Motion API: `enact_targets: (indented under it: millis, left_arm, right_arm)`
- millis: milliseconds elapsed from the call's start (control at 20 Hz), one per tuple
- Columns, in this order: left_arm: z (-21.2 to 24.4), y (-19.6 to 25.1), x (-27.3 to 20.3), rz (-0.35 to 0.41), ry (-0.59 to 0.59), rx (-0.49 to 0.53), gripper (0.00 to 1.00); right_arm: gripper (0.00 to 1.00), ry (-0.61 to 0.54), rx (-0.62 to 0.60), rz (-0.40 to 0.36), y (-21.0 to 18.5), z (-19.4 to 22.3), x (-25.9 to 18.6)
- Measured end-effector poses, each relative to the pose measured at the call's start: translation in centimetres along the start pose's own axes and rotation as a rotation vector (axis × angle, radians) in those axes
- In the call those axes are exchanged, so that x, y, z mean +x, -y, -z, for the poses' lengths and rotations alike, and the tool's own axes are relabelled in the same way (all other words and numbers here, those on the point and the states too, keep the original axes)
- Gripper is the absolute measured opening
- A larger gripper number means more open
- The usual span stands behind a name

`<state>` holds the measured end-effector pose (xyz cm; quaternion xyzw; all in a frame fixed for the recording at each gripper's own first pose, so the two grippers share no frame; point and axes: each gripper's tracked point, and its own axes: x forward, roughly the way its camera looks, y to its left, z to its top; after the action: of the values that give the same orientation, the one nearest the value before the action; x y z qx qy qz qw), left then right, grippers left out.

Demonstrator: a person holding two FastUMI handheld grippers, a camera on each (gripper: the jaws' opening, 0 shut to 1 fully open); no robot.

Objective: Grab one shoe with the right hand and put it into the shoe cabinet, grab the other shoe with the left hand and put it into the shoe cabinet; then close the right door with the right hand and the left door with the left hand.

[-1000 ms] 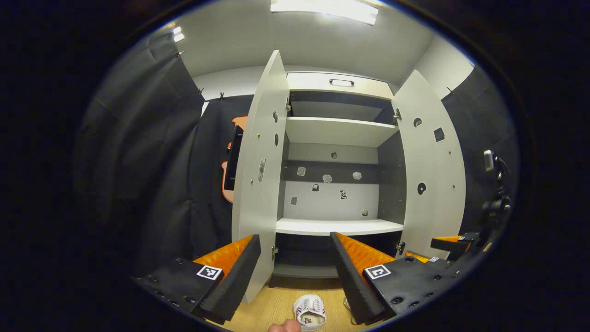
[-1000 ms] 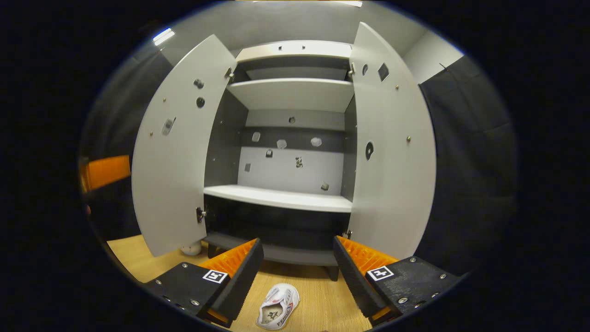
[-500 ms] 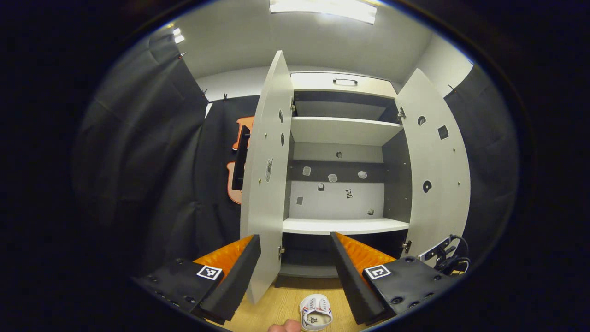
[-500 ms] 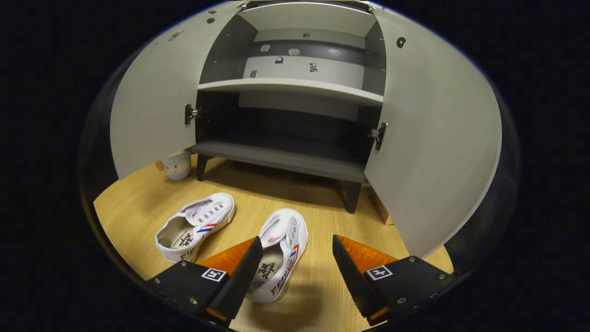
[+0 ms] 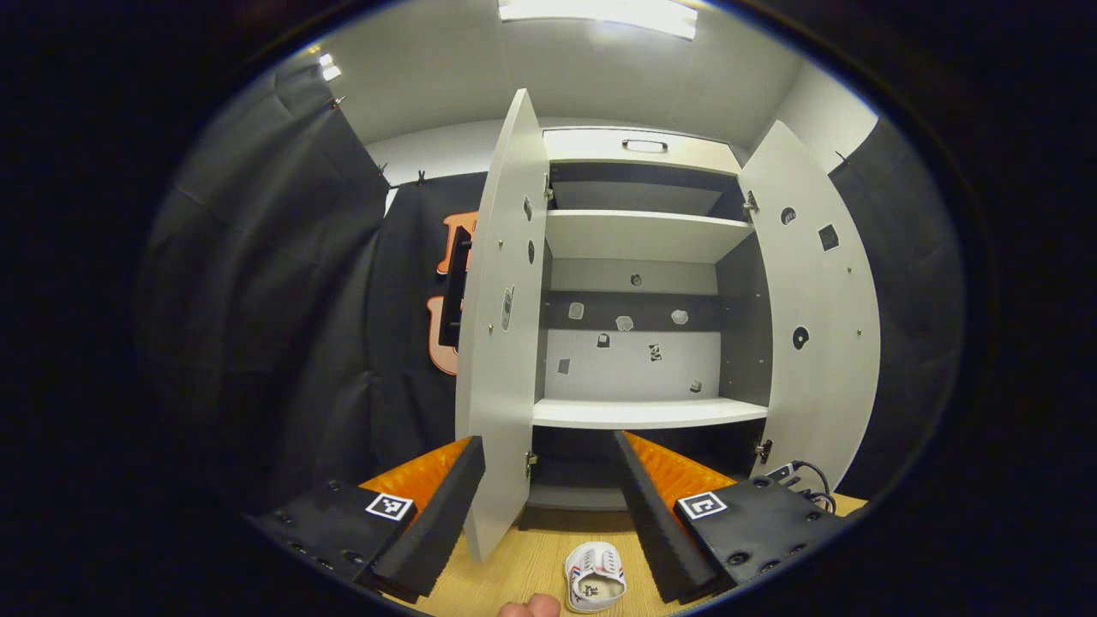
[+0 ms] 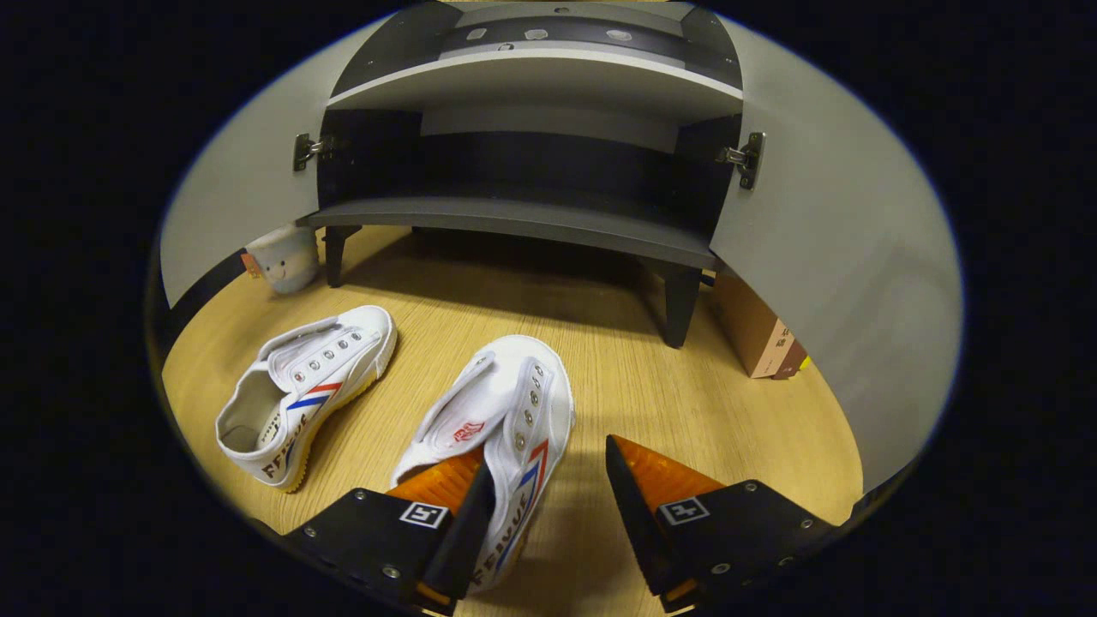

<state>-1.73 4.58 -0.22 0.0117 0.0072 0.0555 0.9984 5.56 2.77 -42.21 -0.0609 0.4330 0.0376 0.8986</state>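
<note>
The shoe cabinet (image 5: 643, 343) stands on the wooden floor (image 6: 617, 386) with both doors wide open. In the left gripper view, the left door (image 5: 506, 343) and the right door (image 5: 818, 326) swing out to the sides, and the white shelves inside have no shoes on them. The left gripper (image 5: 548, 506) is held up in front of the cabinet, and its two fingers are spread apart with nothing between them. Low down in that view, one white shoe (image 5: 596, 587) lies on the floor in front of the cabinet. In the right gripper view, two white shoes lie on the floor in front of the cabinet. The near shoe (image 6: 501, 428) points its toe toward the cabinet. The far shoe (image 6: 304, 381) lies beside it, closer to the left door. The right gripper (image 6: 548, 506) is low over the near shoe with its fingers spread. One finger is inside the shoe's opening. The other finger is out beside the shoe, so it is not squeezing the shoe. A small white cup (image 6: 283, 257) sits by the cabinet's front left leg, and a brown box (image 6: 758, 334) sits by the right door.
</note>
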Motion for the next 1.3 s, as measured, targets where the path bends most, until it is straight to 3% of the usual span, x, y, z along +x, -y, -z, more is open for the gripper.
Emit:
enact_targets:
  millis: [100, 250, 300, 350, 700, 900, 1050, 1300]
  left_arm:
    - [0.1, -0.1, 0.0, -0.005, -0.006, 0.003, 0.96]
    - [0.0, -0.4, -0.1, -0.01, -0.001, 0.007, 0.96]
    - [0.0, -0.4, 0.0, -0.01, -0.001, 0.008, 0.96]
    - [0.0, -0.5, 0.1, -0.009, -0.002, 0.008, 0.96]
    - [0.3, -0.3, 0.4, 0.014, -0.002, 0.003, 0.96]
    - [0.5, 0.3, 1.1, 0.05, -0.007, -0.006, 0.96]
    - [0.7, 0.8, 1.3, 0.079, -0.004, -0.019, 0.96]
    - [1.7, 1.3, 1.2, 0.105, -0.023, -0.05, 0.96]
  right_arm:
    - [0.63, -0.038, 0.026, -0.015, -0.3, 0.6, 0.6]
    - [0.28, -0.015, 0.004, 0.034, 0.6, 0.6, 1.0]
    - [0.2, -0.005, -0.006, 0.05, 1.1, 0.5, 0.9]
    - [0.05, 0.0, 0.003, 0.042, 1.0, 0.4, 0.9]
    - [0.0, 0.052, -0.031, 0.024, 0.7, -0.4, -0.7]
    - [0.0, 0.136, 0.006, 0.019, 0.3, -3.1, -4.7]
    - [0.0, 0.266, 0.042, 0.027, 0.5, -7.8, -9.5]
    - [0.0, 0.528, 0.05, 0.045, 1.2, -19.9, -18.9]
